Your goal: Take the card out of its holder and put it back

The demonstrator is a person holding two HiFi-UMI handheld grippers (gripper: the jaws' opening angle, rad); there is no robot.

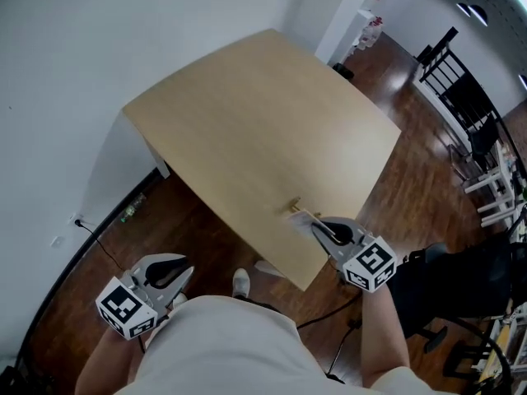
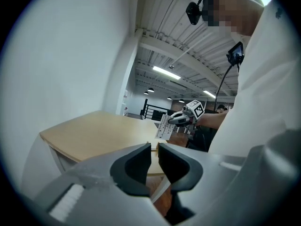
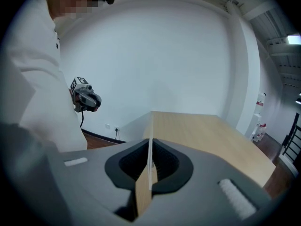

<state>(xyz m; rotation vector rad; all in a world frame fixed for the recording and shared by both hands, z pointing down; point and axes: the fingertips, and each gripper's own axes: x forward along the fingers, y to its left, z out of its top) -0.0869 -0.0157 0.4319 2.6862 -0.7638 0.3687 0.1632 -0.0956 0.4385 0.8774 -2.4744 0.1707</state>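
A white printed card (image 1: 305,220) is pinched in my right gripper (image 1: 318,230) at the near edge of the light wood table (image 1: 255,113). Its far end reaches a small wooden holder (image 1: 294,207); whether it sits in the slot I cannot tell. In the right gripper view the card (image 3: 150,149) stands edge-on between the pressed pads. In the left gripper view the card (image 2: 163,127) hangs tilted over the table edge. My left gripper (image 1: 183,270) hangs off the table by the person's left side. Its jaws stand a narrow slit apart with nothing between them.
A white wall runs along the left, with a cable and socket (image 1: 80,222) at its foot. Black chairs (image 1: 465,97) and white furniture stand at the right, and a black office chair (image 1: 461,286) is close to my right arm. The person's shoe (image 1: 240,282) is under the table edge.
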